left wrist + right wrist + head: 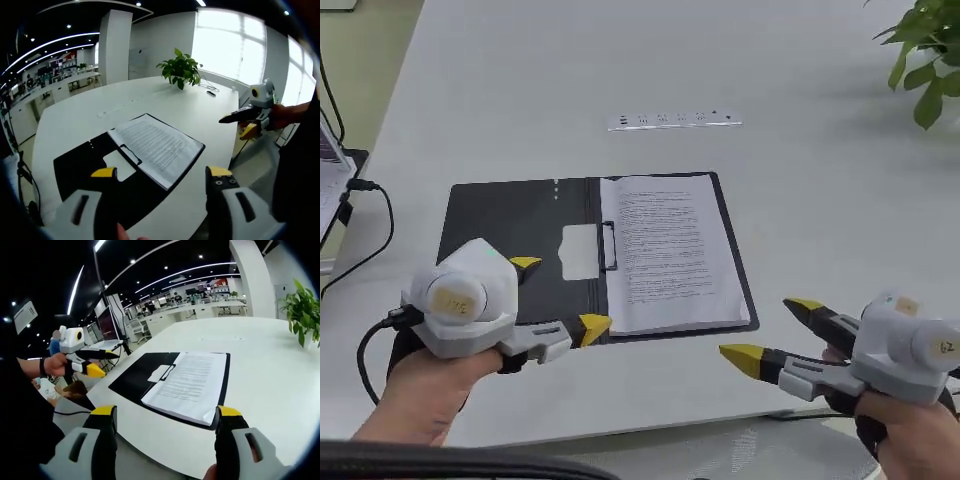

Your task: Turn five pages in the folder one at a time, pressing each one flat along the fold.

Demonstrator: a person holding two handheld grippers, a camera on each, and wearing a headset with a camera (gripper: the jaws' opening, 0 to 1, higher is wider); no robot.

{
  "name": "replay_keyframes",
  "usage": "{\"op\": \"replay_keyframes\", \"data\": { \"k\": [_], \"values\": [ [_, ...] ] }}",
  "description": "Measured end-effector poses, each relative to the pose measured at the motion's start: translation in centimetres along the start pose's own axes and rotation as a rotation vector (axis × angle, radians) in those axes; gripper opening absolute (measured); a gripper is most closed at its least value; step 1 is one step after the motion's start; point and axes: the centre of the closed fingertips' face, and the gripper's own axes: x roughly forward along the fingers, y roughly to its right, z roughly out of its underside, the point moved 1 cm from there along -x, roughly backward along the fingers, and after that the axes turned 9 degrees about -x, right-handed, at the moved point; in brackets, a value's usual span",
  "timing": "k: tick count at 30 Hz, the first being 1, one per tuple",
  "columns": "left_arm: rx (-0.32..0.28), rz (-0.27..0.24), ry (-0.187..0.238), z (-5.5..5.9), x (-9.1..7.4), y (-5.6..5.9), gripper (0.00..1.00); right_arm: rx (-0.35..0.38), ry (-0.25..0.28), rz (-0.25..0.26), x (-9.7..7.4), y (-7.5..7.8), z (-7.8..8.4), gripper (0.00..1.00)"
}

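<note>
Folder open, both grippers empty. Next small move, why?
Probably bring the right gripper to the near right corner of the page stack: it is closest, both it and the left gripper are open, and the folder has no turned page on its left.

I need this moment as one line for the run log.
folder: open on table | pages: flat, right side | left gripper: open, empty | right gripper: open, empty, beside folder

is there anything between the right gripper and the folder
No: in the head view, just bare white table lies between the right gripper and the folder. The right gripper view shows the same bare stretch.
</note>
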Motion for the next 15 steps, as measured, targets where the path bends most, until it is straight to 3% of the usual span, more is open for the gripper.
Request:
{"op": "replay_keyframes", "data": {
  "k": [15],
  "values": [
    [0.038, 0.099, -0.046, -0.9, 5.1, 2.6, 0.69, 0.013, -0.005, 0.007, -0.2, 1.1, 0.2, 0.80]
  ]
}}
